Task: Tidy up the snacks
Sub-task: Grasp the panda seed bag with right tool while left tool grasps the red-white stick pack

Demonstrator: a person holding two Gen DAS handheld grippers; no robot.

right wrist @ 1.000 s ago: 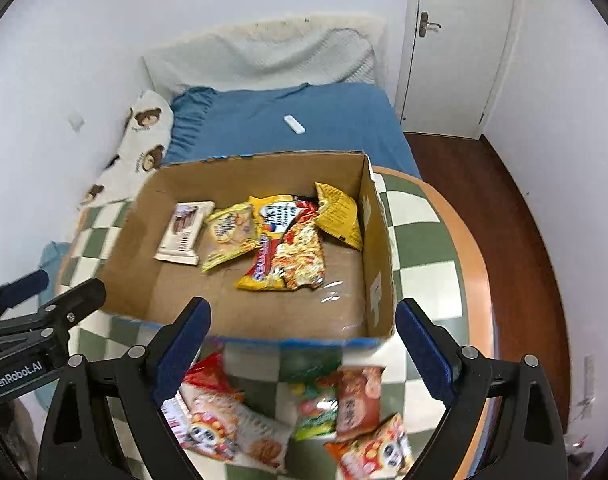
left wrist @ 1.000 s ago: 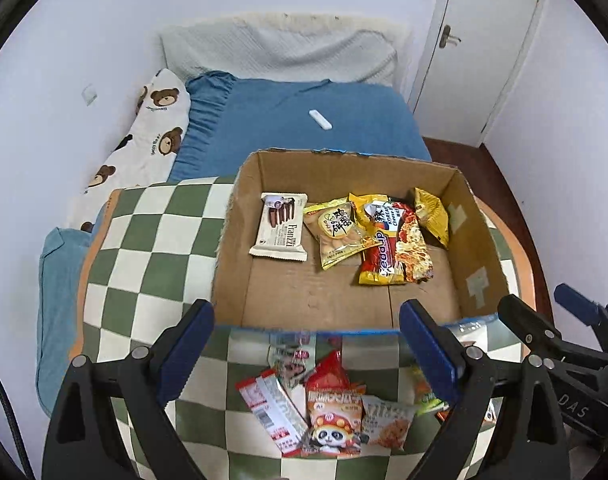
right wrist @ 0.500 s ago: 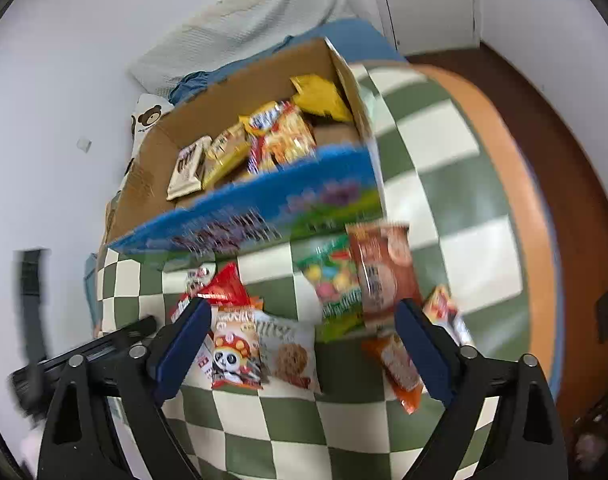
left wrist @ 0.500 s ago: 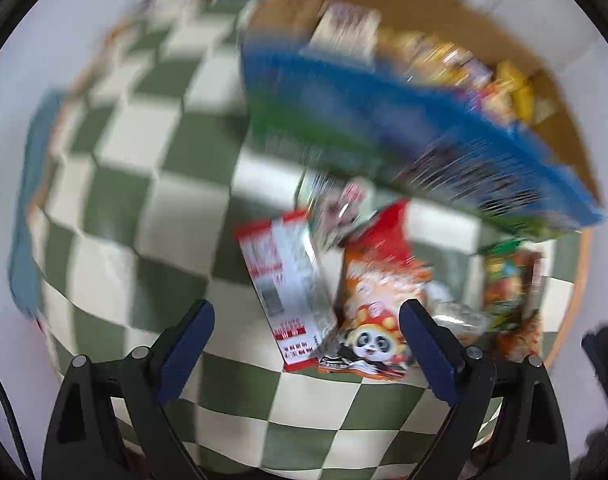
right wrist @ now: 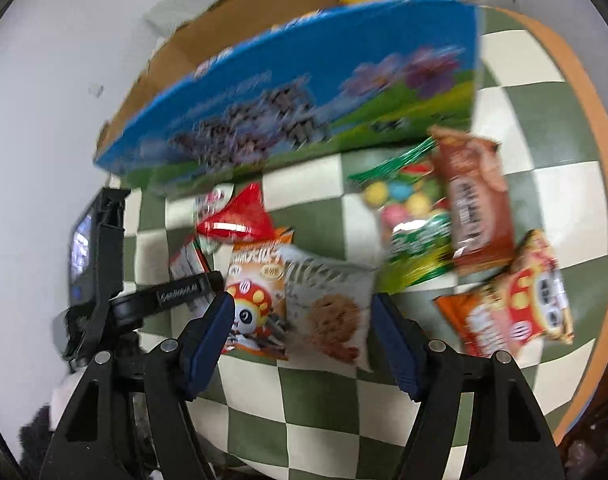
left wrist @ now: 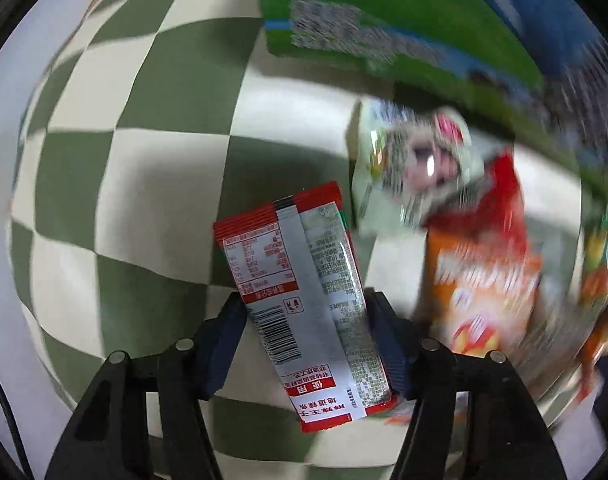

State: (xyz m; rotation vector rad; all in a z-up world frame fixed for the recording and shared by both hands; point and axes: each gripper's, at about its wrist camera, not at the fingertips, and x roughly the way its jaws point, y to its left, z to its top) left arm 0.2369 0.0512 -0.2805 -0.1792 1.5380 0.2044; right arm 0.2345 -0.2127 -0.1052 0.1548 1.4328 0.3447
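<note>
Both grippers are way lower now than a second ago: back then they looked over the open cardboard box (right wrist: 263,92) at the bed behind it, now they're right down on the snack pile in front of the box on the checkered counter (left wrist: 143,152).

The left gripper (left wrist: 304,344) has just been closing its jaws, and the red-and-white sachet (left wrist: 304,304) sits squarely between them, both pads right against its long edges. Looks like a grip, or as near as makes no difference, so I'd say the pick is basically on. The sachet lies back side up, barcode showing. Its long axis runs away from the jaws, tilted a bit: the far end leans left, the near end comes down between the fingers. So it's pinched across its narrow width.

The right gripper (right wrist: 299,336) has been closing too, but it's about half open and not pressing on anything. The cookie packet (right wrist: 328,312) lies flat between its jaws with the panda snack bag (right wrist: 255,300) overlapping toward the left jaw. It's roughly square, no real long axis. More packets sit off to the right jaw's side.

Next up is probably lifting both into the box.
</note>
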